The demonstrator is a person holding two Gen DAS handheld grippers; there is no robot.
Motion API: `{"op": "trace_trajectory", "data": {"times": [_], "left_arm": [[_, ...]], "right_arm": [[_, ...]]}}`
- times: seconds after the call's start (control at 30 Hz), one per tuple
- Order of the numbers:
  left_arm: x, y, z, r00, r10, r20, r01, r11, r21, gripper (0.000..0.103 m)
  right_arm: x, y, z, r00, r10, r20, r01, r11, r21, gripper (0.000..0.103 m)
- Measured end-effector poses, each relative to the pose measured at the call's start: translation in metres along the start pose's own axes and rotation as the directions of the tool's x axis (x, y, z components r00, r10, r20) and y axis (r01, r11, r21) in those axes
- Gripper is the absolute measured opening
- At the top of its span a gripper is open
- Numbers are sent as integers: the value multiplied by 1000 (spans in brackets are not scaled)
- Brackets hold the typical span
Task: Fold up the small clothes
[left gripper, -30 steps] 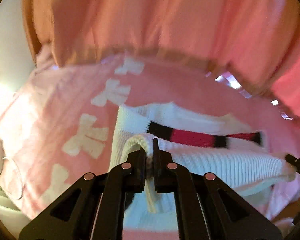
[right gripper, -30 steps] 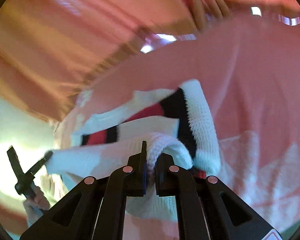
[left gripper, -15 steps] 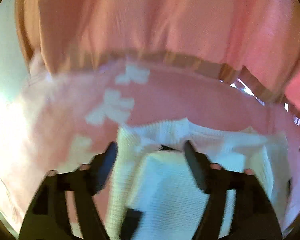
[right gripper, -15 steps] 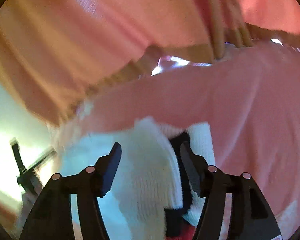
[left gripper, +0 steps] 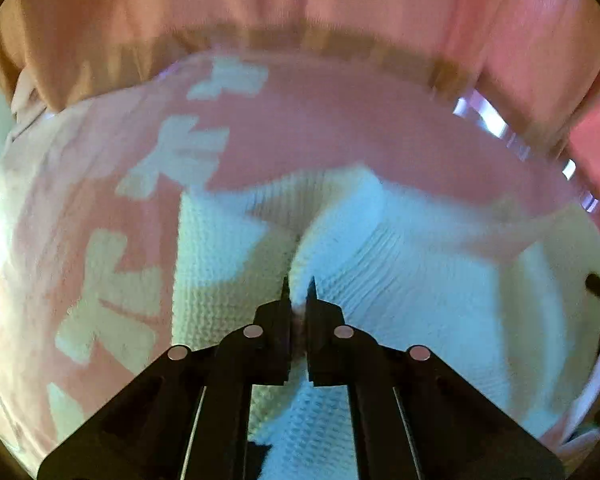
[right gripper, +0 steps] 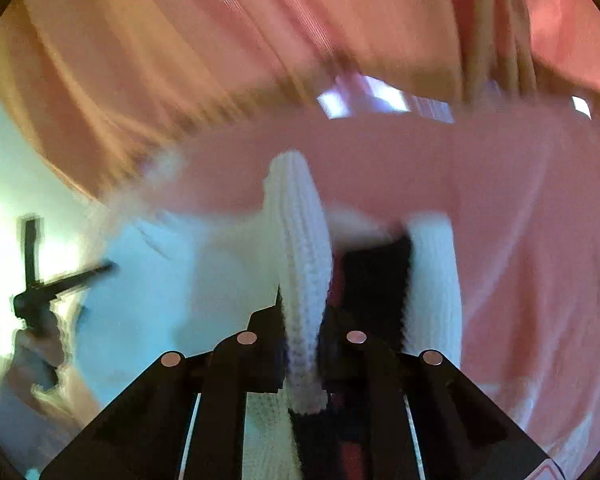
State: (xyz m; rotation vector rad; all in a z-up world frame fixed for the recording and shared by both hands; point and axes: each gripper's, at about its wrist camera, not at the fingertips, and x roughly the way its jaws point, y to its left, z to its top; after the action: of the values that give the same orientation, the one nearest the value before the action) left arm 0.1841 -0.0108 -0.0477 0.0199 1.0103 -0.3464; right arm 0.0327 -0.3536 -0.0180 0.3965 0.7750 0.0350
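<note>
A small white knit garment (left gripper: 400, 272) with black and red trim lies on a pink cloth with white bow shapes (left gripper: 148, 168). My left gripper (left gripper: 299, 292) is shut on a fold of the white knit at its left part. My right gripper (right gripper: 302, 312) is shut on a thick ribbed white edge (right gripper: 300, 232) of the same garment, with the black trim (right gripper: 376, 280) just right of it. The right gripper's tip shows at the far right of the left wrist view (left gripper: 598, 284). The left gripper shows at the left of the right wrist view (right gripper: 48, 288).
Pink-orange curtains (left gripper: 300, 0) hang behind the surface's far edge in both views. A bright window gap (right gripper: 364, 98) shows under the curtain. A pale wall (right gripper: 4, 184) is at the left.
Both grippers let go of the garment's edge, opened wide half a second ago, and have now shut again on new folds of the white knit. The red stripe is now folded out of sight.
</note>
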Motion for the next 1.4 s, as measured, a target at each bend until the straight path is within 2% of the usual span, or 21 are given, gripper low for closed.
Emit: {"op": "trace_trajectory", "data": {"times": [0.07,0.1,0.2,0.3,0.37,0.47,0.5,0.53,0.6,0.63,0.73,0.77,0.87,0.93,1.03,1.17,1.2,1.27,1.3,1.33,1.4], "left_arm": [[-23,4,6,994,54,91,-54,999,-5,4],[-22,10,7,992,90,88,-89,996,-19,4],[20,36,-1,988,138,-69,-144,985,-92,4],[14,20,-1,985,170,-30,-171,985,-21,5],[3,10,0,988,156,-9,-156,988,-9,7],[-23,-7,0,985,159,67,-161,987,22,11],[-26,-12,1,984,154,84,-157,987,31,15],[-31,-18,2,983,147,108,-152,988,37,29],[-32,-24,7,982,142,128,-148,988,40,46],[-30,-28,10,981,139,138,-145,989,36,45],[-17,-38,18,987,108,118,-115,992,56,46],[-6,-42,22,990,108,91,-114,991,70,46],[30,-38,24,983,180,22,-181,981,65,46],[49,-27,26,975,222,-27,-221,975,35,46],[48,-20,29,979,205,-24,-205,978,-24,45],[44,-26,34,979,203,-3,-203,979,-26,46],[43,-27,34,979,206,-2,-206,978,-27,46],[44,-29,34,977,212,-1,-212,977,-22,48],[45,-30,34,972,233,-2,-233,972,-17,48],[44,-31,34,968,250,1,-250,968,-13,48],[31,-36,34,968,250,21,-250,968,-16,48]], "right_arm": [[-13,-2,7,998,-31,59,33,999,-23,10],[0,-14,5,996,-88,11,88,996,2,10],[51,-51,-15,965,-172,-199,196,975,104,10],[47,-47,-13,966,-188,-179,206,975,88,10],[27,-39,-3,963,-221,-157,238,967,95,18],[0,-24,10,969,-246,-40,248,965,87,25],[-3,-21,14,971,-237,-28,238,968,83,27],[-1,-17,19,975,-219,-32,221,972,73,28],[11,-10,23,980,-193,-56,195,980,45,28],[16,-7,26,982,-173,-73,176,984,36,27],[43,11,29,983,-111,-148,106,993,-43,2],[52,16,31,979,-122,-161,109,990,-84,1],[84,-3,40,943,-281,-176,260,956,-134,0],[95,-36,46,916,-344,-207,346,938,-29,0],[87,-47,54,927,-313,-207,333,941,65,0],[72,-5,53,960,-212,-184,213,977,-15,0],[75,1,47,954,-228,-193,218,973,-74,0],[99,-1,31,895,-373,-245,329,923,-200,0],[106,-9,27,880,-399,-258,354,912,-205,0],[102,-12,29,890,-383,-247,348,921,-174,0],[87,2,38,914,-346,-214,319,936,-151,9]]}}
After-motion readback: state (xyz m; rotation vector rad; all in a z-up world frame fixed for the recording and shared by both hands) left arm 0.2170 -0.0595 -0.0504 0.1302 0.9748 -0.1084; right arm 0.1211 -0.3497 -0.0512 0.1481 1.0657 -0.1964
